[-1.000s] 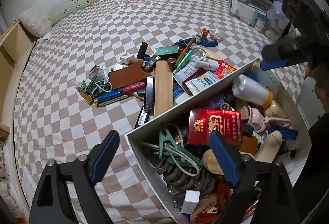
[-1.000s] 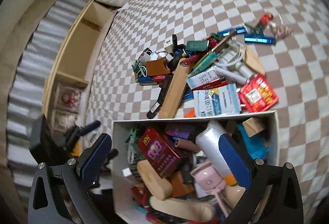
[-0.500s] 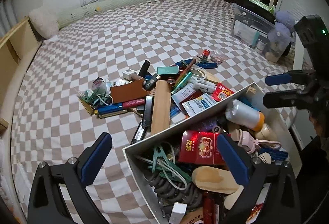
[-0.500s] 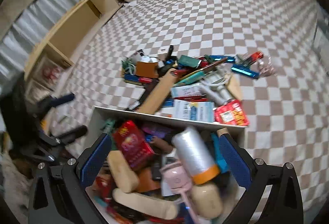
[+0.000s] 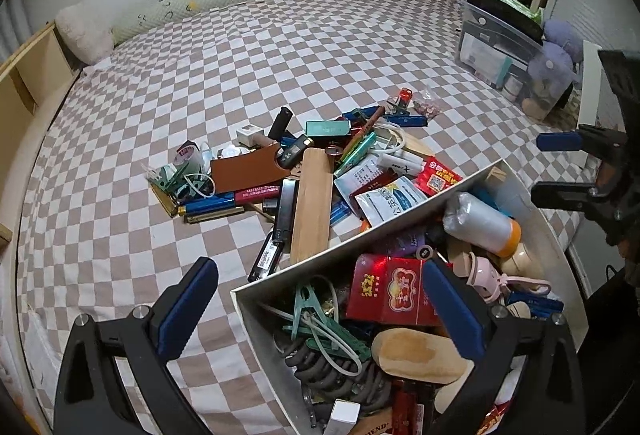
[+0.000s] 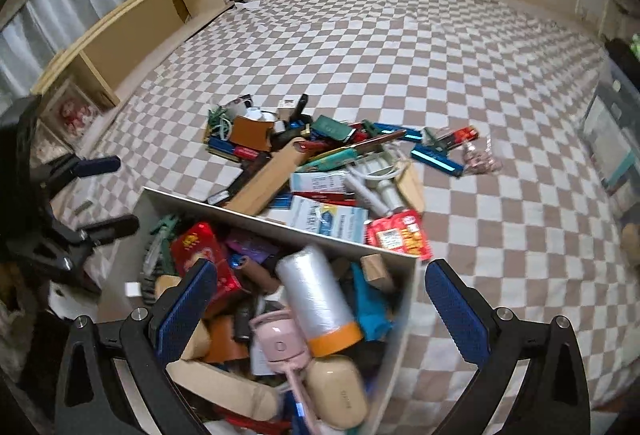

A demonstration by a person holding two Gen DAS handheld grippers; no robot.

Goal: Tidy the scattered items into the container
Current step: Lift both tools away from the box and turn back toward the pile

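Left wrist view: we hold both tongs released and empty above the white rectangular cardboard box (image 5: 340,247), the left gripper (image 5: 320,311) straddling its near corner, the right gripper (image 6: 320,307) over its far side. The scattered pile, led by a long pale wooden block (image 5: 312,203), lies just beyond the box's long wall, so we judge we are poised between picks.

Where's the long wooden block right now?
The long wooden block lies on the checkered bedspread in mid-pile, its near end against the white container wall, a black bar along its left side.
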